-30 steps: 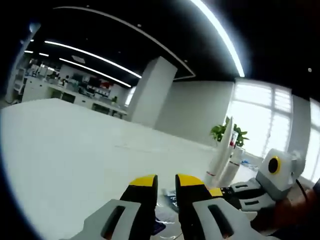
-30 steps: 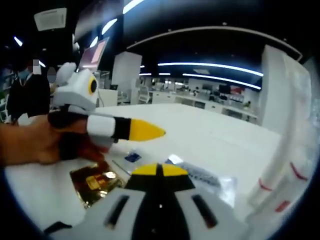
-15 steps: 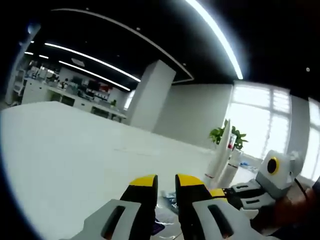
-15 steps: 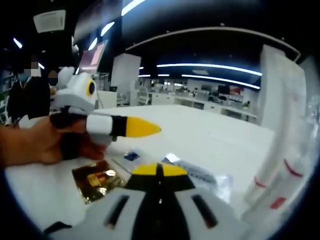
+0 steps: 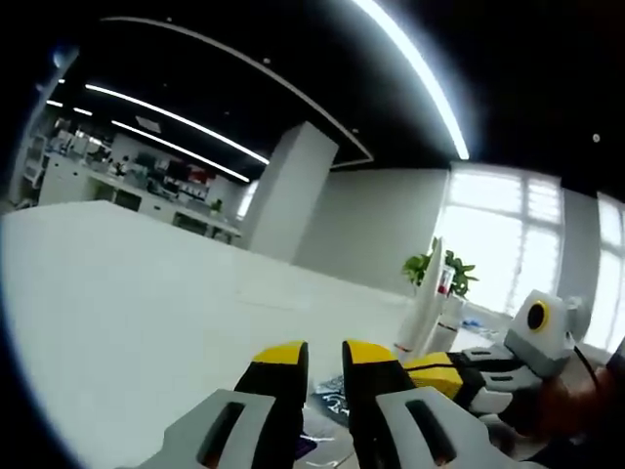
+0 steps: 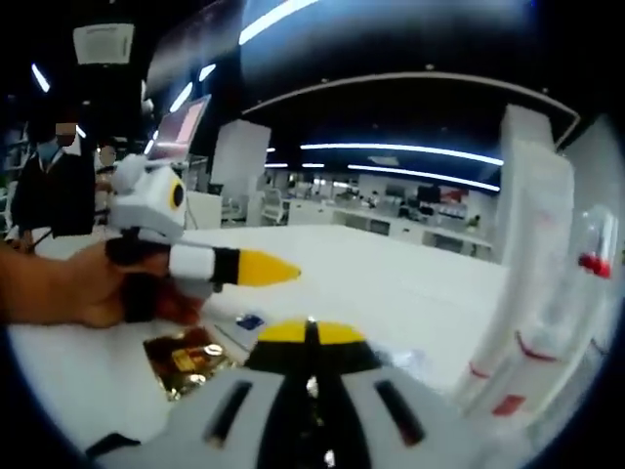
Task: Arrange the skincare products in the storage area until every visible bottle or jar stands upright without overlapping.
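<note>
a: so, the left gripper (image 5: pixel 312 354), how do its jaws stand?
b: a narrow gap between the yellow tips, nothing between them. they hang above the white table (image 5: pixel 146 293), over some flat sachets (image 5: pixel 327 391) lying under the tips.
a: and the right gripper (image 6: pixel 310 332)?
b: its yellow tips are pressed together, no gap showing; whether anything thin is pinched there i cannot tell. just past them lie a clear sachet (image 6: pixel 405 360), a small blue packet (image 6: pixel 250 320) and a gold foil packet (image 6: pixel 186 357), all flat on the table.
a: where are the bottles?
b: in the left gripper view a tall white tube (image 5: pixel 422 311) stands upright beside a shorter white bottle (image 5: pixel 449 315), just beyond the right gripper's tip. in the right gripper view they rise large along the right edge, red bands low on them.
a: the hands?
b: a hand (image 6: pixel 73 285) grips the left gripper from the left of the right gripper view, jaws pointing level across the table. another hand (image 5: pixel 576 396) holds the right gripper low at the right of the left gripper view.
</note>
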A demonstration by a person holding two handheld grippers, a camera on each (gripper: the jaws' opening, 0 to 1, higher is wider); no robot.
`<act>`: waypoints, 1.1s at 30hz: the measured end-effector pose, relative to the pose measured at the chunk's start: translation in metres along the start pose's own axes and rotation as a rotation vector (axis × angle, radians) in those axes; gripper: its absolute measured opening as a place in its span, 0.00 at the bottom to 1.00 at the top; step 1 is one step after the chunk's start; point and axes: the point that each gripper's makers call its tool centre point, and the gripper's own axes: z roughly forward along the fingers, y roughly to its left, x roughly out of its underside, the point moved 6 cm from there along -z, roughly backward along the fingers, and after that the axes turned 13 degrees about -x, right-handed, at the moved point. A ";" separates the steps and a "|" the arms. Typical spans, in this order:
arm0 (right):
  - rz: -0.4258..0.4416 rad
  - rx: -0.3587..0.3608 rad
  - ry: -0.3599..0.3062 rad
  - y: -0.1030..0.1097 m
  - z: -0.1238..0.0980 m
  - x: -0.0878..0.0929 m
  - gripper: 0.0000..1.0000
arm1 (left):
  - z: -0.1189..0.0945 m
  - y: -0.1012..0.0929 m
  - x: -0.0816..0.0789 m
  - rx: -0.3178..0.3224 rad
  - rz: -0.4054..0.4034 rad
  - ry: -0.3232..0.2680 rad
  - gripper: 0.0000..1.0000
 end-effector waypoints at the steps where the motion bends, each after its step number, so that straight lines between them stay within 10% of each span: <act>1: -0.006 0.005 -0.003 -0.001 0.000 -0.001 0.00 | 0.001 0.001 -0.001 0.001 0.000 -0.003 0.13; 33: -0.044 0.014 0.021 0.008 -0.004 -0.008 0.00 | 0.012 0.022 -0.014 -0.014 -0.032 -0.038 0.14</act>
